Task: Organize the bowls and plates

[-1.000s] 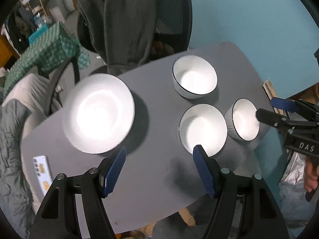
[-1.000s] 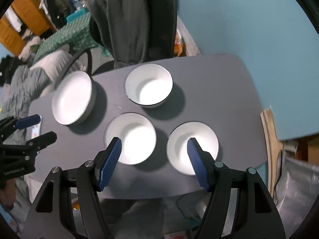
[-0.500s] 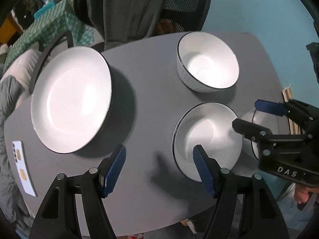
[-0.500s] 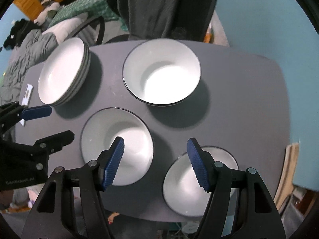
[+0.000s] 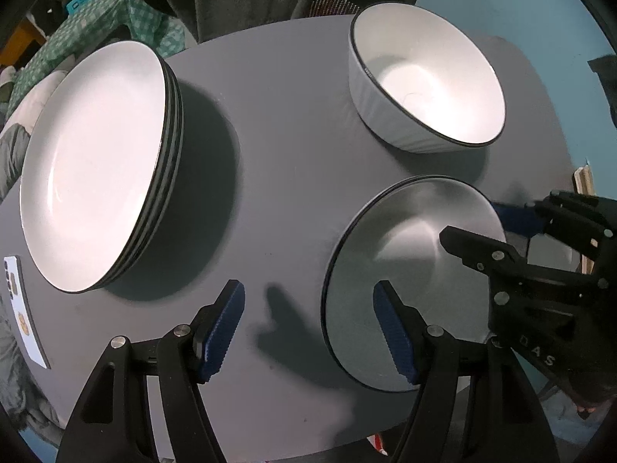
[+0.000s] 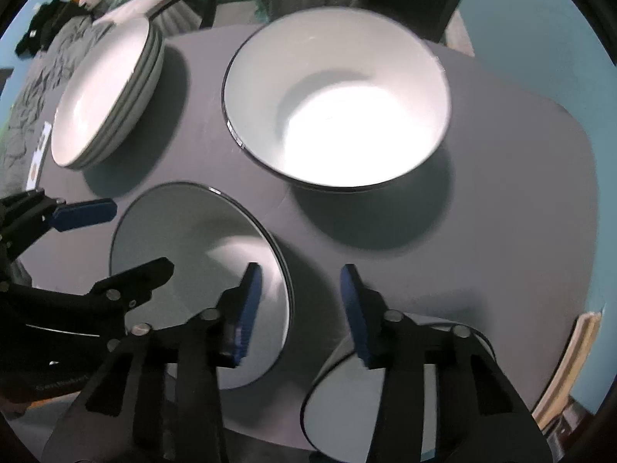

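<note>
- The nearest bowl (image 6: pixel 385 405) is sitting at the table's near edge in the right wrist view, largely hidden behind the right gripper (image 6: pixel 300 308); in the left wrist view it is almost wholly covered by that gripper.
- The middle bowl (image 5: pixel 408 270) is lying in shadow, and its right rim is being covered by the right gripper's fingers.
- The far bowl (image 5: pixel 428 81) is standing in full view near the table's back edge, well apart from the others.
- The stack of plates (image 5: pixel 96 162) is sitting at the table's left side; edges suggest three or four plates, but the exact count is hard to make out.
- The right gripper's fingers (image 6: pixel 246 308) are closing, straddling the middle bowl's right rim; whether the pads are touching it yet, I cannot tell.
- The left gripper (image 5: pixel 308 324) is hanging wide apart, released, straddling the same bowl's left rim and gripping nothing.
- Three bowls are showing, one plate stack, two grippers.
- The grey table (image 5: pixel 289 123) is carrying everything; a small card (image 5: pixel 21 308) is lying at its left edge, partly cut off.
</note>
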Motion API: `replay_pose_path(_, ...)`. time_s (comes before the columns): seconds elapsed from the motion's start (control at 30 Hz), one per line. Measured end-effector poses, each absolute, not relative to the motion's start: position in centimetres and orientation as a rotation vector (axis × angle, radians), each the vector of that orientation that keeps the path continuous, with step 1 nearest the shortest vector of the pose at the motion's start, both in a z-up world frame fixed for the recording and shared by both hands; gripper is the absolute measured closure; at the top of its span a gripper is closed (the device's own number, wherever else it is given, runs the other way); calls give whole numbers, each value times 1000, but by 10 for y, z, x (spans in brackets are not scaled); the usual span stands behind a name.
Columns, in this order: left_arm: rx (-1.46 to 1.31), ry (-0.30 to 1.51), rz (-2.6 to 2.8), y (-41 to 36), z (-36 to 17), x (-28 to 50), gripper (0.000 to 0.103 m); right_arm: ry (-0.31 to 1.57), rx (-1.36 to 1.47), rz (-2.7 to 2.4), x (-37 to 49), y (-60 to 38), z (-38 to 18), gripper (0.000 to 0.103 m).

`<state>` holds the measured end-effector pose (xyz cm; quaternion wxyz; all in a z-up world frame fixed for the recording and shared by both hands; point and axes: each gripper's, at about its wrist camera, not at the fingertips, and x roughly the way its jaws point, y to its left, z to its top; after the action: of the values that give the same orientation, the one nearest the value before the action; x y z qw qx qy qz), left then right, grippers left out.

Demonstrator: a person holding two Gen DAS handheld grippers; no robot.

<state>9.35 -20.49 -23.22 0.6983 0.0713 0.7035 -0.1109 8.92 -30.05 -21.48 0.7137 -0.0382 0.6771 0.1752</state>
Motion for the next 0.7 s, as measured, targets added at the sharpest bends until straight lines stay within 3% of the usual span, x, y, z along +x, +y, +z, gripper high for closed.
replay_pose_path(0.1,162,1575,-239,-200,-233,92,33,1538,-81,403,88,-294,-219,90)
replay_pose_path(0.7,174,1597,-242,-162,-219,75,34,1568,49,361,77,-266,-202,92)
